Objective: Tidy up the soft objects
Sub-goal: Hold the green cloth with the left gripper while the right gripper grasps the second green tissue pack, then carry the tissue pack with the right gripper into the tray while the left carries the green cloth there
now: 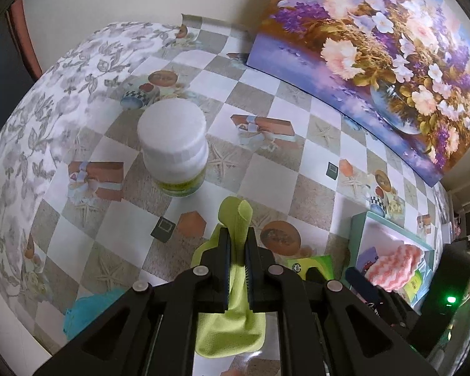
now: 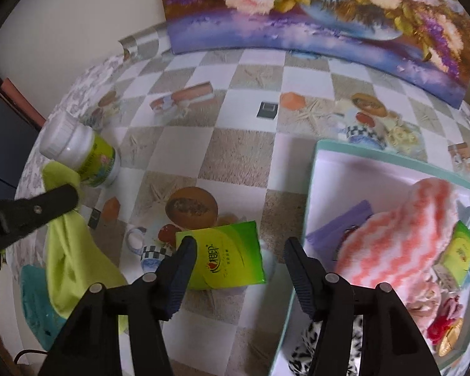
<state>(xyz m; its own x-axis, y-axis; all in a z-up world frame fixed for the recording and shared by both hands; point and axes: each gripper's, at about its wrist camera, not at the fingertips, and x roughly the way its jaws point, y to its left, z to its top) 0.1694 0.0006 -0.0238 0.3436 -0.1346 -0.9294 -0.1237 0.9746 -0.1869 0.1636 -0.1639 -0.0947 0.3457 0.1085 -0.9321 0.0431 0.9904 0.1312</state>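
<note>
Left gripper (image 1: pixel 238 244) jaws clamping lime cloth (image 1: pixel 235 322) above worktop (image 1: pixel 266 119), right gripper (image 2: pixel 239 247) jaws gaping, holding nothing, hovering over green tissue pack (image 2: pixel 225 253) beside box (image 2: pixel 391 159)

Lime-green cloth (image 1: pixel 238 282) hanging bunched, pink-white wavy towel (image 2: pixel 401 235) heaped in teal-rimmed box (image 2: pixel 391 156)

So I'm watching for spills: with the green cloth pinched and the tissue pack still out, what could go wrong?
The left gripper holds the green cloth close to the white bottle; a swing could topple it. The right gripper hangs open over the tissue pack near the box wall and might clip it.
</note>
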